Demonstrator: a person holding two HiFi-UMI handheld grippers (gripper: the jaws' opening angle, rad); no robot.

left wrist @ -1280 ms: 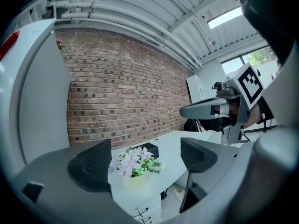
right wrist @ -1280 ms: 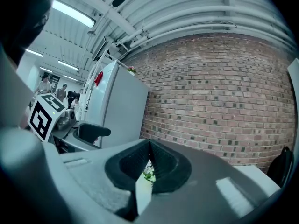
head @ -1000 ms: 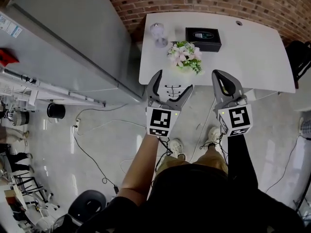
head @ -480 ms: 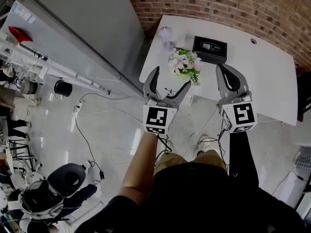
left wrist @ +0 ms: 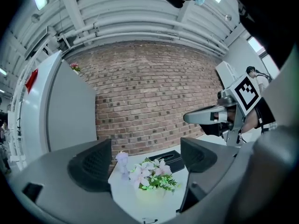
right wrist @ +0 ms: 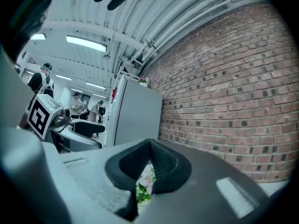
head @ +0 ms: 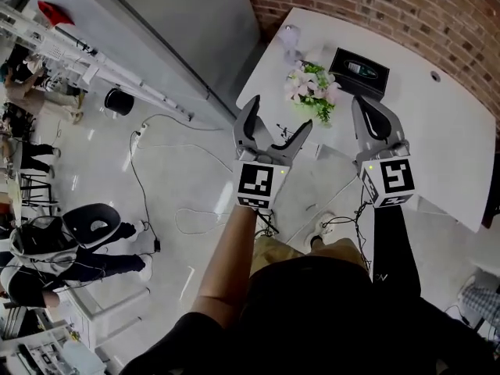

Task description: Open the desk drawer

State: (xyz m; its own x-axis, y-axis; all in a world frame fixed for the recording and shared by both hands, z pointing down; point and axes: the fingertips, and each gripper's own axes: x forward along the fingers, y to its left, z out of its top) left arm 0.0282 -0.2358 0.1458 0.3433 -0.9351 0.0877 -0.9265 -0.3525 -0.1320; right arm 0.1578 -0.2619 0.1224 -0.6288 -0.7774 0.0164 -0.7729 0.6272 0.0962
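A white desk (head: 437, 131) stands against a brick wall, with its front edge just beyond both grippers. On it are a pot of pink flowers (head: 312, 88), a black box (head: 359, 70) and a small lilac ornament (head: 291, 41). No drawer front can be made out below the desk edge. My left gripper (head: 279, 114) is held in the air before the desk with its jaws wide open and nothing between them. The flowers (left wrist: 154, 176) show between its pads. My right gripper (head: 363, 104) hangs beside it, shut and holding nothing. The flowers (right wrist: 145, 185) peek through the slit under its pads.
A tall grey cabinet (head: 172, 22) stands left of the desk. Cables (head: 152, 162) trail over the glossy floor. At lower left are an office chair (head: 94, 221) and a seated person (head: 55, 264). The holder's shoes (head: 320, 223) are below the grippers.
The head view has swung, so the desk now sits further up and right and more floor shows at left. Both grippers keep their pose, the left open and the right shut.
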